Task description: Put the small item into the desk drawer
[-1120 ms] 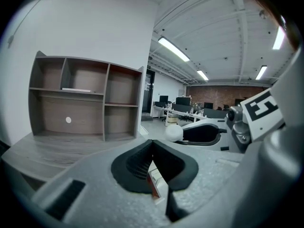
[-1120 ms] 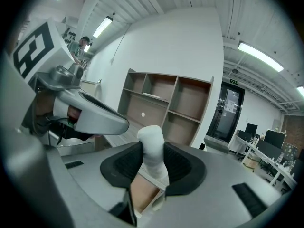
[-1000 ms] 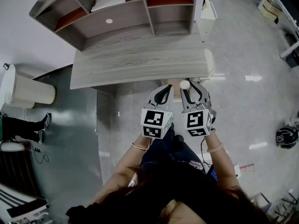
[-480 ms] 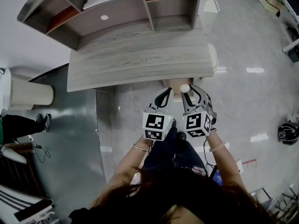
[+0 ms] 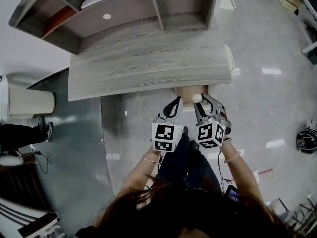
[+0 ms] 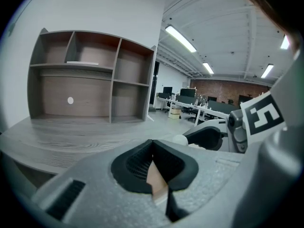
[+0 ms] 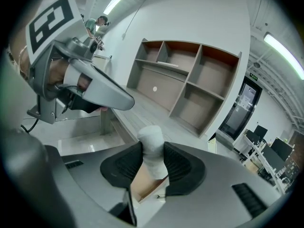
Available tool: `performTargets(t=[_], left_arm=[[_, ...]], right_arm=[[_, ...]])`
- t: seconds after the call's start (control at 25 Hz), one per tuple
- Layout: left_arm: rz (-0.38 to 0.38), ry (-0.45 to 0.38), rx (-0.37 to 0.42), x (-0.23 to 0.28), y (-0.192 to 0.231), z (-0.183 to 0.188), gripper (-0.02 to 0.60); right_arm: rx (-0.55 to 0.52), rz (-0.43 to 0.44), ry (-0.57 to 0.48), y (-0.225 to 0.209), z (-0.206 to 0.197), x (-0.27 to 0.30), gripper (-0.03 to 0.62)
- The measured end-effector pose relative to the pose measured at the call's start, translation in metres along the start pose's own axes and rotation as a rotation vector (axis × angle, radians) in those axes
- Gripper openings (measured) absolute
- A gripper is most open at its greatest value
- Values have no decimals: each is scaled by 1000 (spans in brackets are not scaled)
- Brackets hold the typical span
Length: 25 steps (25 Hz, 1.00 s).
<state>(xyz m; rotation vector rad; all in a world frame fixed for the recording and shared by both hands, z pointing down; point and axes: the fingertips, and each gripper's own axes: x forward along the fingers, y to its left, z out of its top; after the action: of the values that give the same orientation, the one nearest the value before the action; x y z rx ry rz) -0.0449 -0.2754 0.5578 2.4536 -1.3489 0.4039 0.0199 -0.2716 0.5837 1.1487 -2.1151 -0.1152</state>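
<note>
Looking down at both forearms reaching toward 12 o'clock from the body, wrists close together, marker cubes facing up, noses tipped down a bit. Left tool [image 5: 173, 104] pinched fully shut, pads touching. Right tool [image 5: 200, 99] just beside it at 3 o'clock, clamped on the small white item [image 5: 197, 98], a stubby roundish lump poking out past the pads. Lined up right over the open drawer [image 5: 189, 90], tan inside, sticking out from the front edge of the surface [image 5: 148, 66]. Grey woodgrain surface with a cubby hutch [image 5: 124, 14] at 12 o'clock. Glossy grey floor [image 5: 267, 108] all round, white bin [image 5: 29, 100] at 9 o'clock, office desks [image 6: 199, 110] way off in the background.
</note>
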Motion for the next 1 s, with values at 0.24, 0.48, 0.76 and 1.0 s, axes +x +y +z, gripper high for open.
performTargets(t=[0.24, 0.48, 0.76, 1.0], left_arm=[[6, 34, -3, 13, 8, -24, 15], [8, 51, -10, 24, 11, -45, 15], [19, 69, -14, 38, 19, -72, 15], [24, 80, -10, 45, 19, -91, 15]], right_arm=[[-63, 36, 23, 14, -15, 16, 127], [-101, 61, 48, 26, -35, 31, 127], [-126, 79, 73, 34, -57, 50, 127], [-155, 101, 100, 44, -80, 61, 127]])
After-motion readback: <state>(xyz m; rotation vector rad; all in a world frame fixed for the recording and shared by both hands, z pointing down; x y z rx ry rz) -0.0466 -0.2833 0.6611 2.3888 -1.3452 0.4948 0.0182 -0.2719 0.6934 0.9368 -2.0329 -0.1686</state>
